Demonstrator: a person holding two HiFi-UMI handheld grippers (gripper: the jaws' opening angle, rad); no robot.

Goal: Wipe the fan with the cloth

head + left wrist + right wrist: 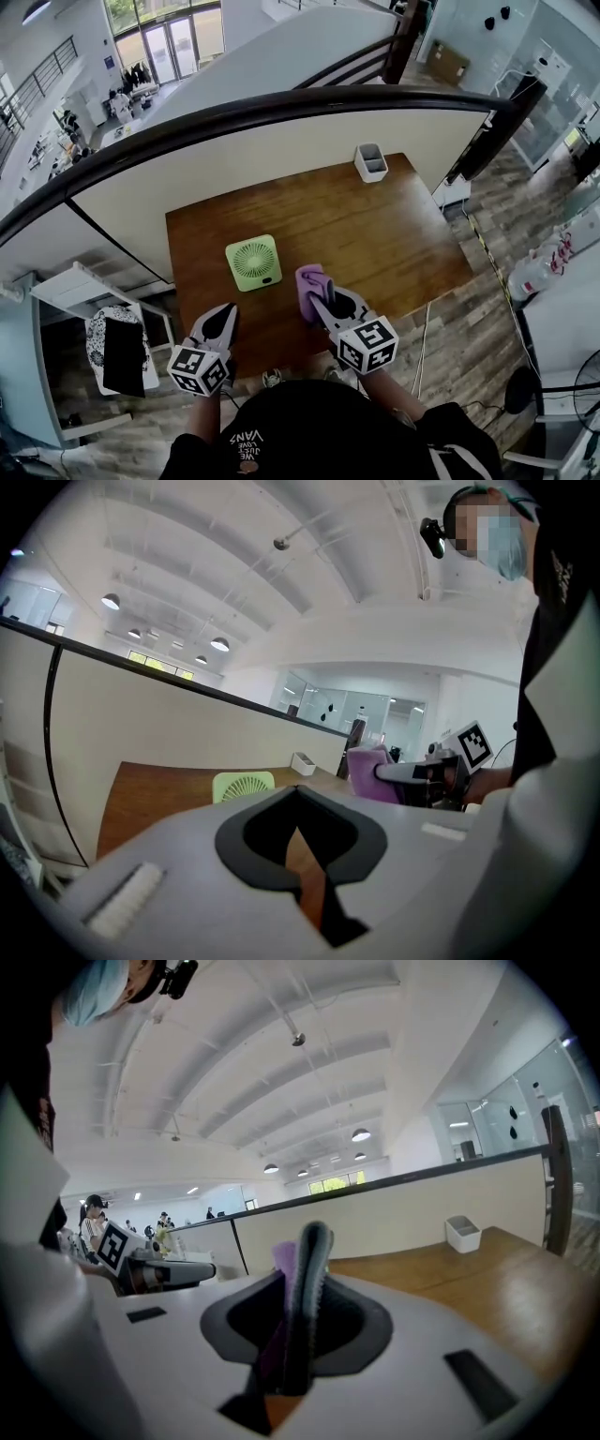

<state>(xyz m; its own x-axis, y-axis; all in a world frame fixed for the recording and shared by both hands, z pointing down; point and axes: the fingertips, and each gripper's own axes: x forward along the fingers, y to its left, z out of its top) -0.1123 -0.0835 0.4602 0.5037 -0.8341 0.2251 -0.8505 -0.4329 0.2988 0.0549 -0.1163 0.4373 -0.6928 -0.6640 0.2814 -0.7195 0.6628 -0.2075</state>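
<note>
Hovering at table edge: right hand-held gripper clamps cloth; left hand-held gripper closed.

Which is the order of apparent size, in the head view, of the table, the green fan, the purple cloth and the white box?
1. table
2. green fan
3. purple cloth and white box: look alike; the cloth is held nearer the camera, so unranked.

The left tongs are closed together, empty. A green fan is seen on the desk, and a purple cloth is gripped by the right tongs.
</note>
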